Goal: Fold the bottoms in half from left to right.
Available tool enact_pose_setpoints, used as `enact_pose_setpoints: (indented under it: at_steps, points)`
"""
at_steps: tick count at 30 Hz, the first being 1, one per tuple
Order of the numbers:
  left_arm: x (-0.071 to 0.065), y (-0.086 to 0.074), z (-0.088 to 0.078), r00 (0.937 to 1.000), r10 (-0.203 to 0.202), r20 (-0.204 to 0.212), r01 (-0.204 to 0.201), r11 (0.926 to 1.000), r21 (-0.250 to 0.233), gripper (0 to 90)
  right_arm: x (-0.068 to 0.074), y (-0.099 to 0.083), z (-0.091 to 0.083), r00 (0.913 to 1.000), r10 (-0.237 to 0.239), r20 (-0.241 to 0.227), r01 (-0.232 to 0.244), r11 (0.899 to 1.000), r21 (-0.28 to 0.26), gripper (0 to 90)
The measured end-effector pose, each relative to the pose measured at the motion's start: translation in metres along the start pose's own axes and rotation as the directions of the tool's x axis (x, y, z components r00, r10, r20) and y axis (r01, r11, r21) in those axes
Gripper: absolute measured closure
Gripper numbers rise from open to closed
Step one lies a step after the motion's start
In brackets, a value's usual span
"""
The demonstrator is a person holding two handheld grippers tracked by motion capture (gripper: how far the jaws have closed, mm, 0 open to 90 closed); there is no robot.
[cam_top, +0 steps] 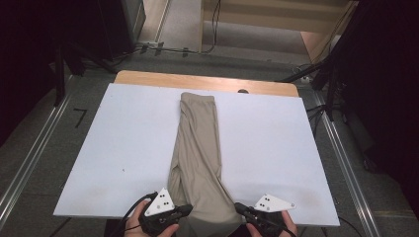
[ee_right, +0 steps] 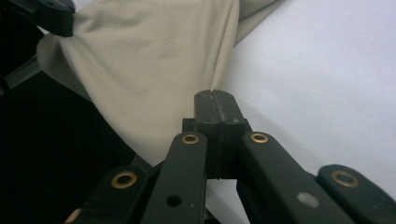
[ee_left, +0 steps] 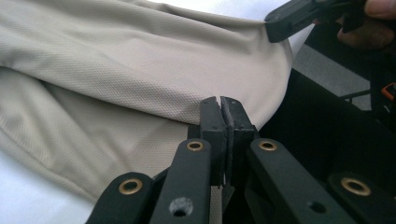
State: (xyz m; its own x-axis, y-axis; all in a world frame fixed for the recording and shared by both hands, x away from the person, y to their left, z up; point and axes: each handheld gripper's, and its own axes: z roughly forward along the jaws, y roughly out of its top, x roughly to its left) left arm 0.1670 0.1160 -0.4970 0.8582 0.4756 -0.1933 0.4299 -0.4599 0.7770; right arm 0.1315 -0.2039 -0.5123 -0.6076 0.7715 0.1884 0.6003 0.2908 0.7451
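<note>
A long beige garment (cam_top: 197, 148), seemingly a pair of folded trousers in a fine knit mesh, lies lengthwise down the middle of a white board (cam_top: 113, 148) on a table. It runs from twelve o'clock at the far edge to six o'clock, where its wider end spills over the near edge toward the person.

The left gripper (cam_top: 184, 211) sits at seven o'clock of the board and the right gripper (cam_top: 240, 207) at five o'clock, one at each corner of that near end. In the left gripper view, the jaws are pressed together with the fabric's hem pinched between their tips (ee_left: 223, 114). In the right gripper view, the jaws are likewise closed, seemingly on the cloth's edge (ee_right: 215, 109), though the pinch itself is partly hidden.

The cloth looks light, thin and limp; it will likely drape, sag and stretch between the two grips rather than hold shape. The smooth weave may slip, so holding at the thicker hemmed corners seems safest.
</note>
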Motion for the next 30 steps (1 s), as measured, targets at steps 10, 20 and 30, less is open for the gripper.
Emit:
enact_pose_setpoints:
  at_steps: [10, 20, 30]
  points:
    - [0.000, -0.002, 0.000, 0.9997, 0.019, -0.015, -0.019, 0.9998, 0.006, 87.7, 0.002, -0.001, 0.000, 0.9998, -0.014, -0.016, 0.014, 1.000, -0.009, 88.4]
    - [0.005, 0.000, -0.002, 0.9977, -0.030, -0.061, 0.028, 0.9993, -0.025, 60.3, 0.002, -0.001, -0.001, 0.9997, -0.019, -0.018, 0.019, 1.000, -0.010, 88.3]
    - [0.008, 0.001, 0.016, 0.9816, -0.082, -0.173, 0.095, 0.9929, 0.071, 41.9, 0.001, -0.001, 0.000, 0.9998, -0.019, -0.011, 0.019, 1.000, -0.004, 88.3]
